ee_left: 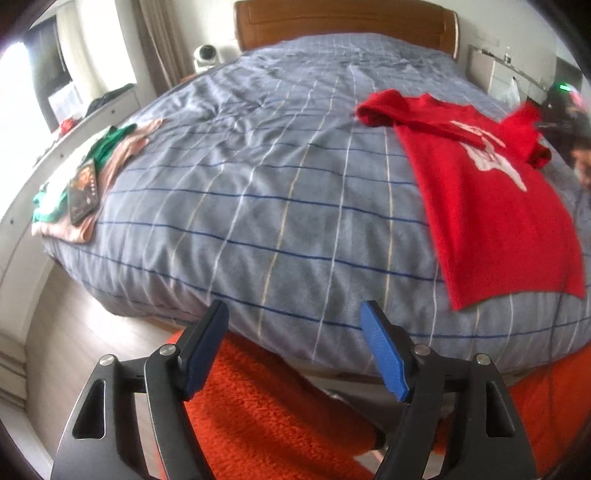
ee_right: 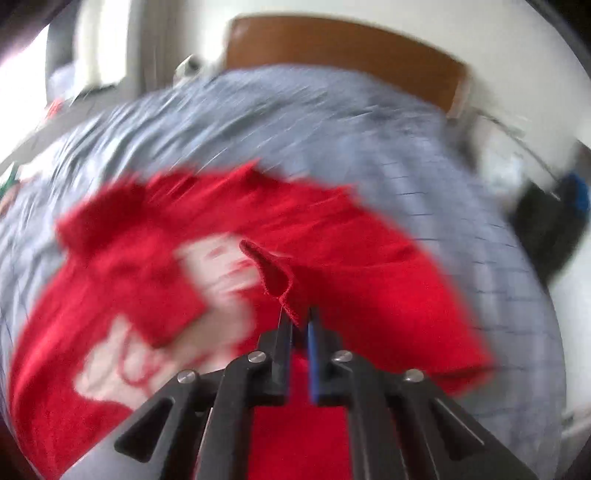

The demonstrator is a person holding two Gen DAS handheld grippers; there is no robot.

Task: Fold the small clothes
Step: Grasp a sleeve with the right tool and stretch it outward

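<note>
Red fuzzy knit sweater with white print (ee_left: 491, 206): matt, napped cloth; raw-looking stitched edge at pinched fold.
Grey-blue checked quilted bed cover (ee_left: 258, 192): soft matt cloth, creased.
Brown wooden headboard (ee_left: 343, 22): smooth, slight sheen.
Orange shaggy rug (ee_left: 258, 413): coarse pile.
Left gripper (ee_left: 295, 350): matt black plastic arms, textured blue pads, bright metal pins.
Right gripper (ee_right: 300, 328): same finish.
</note>
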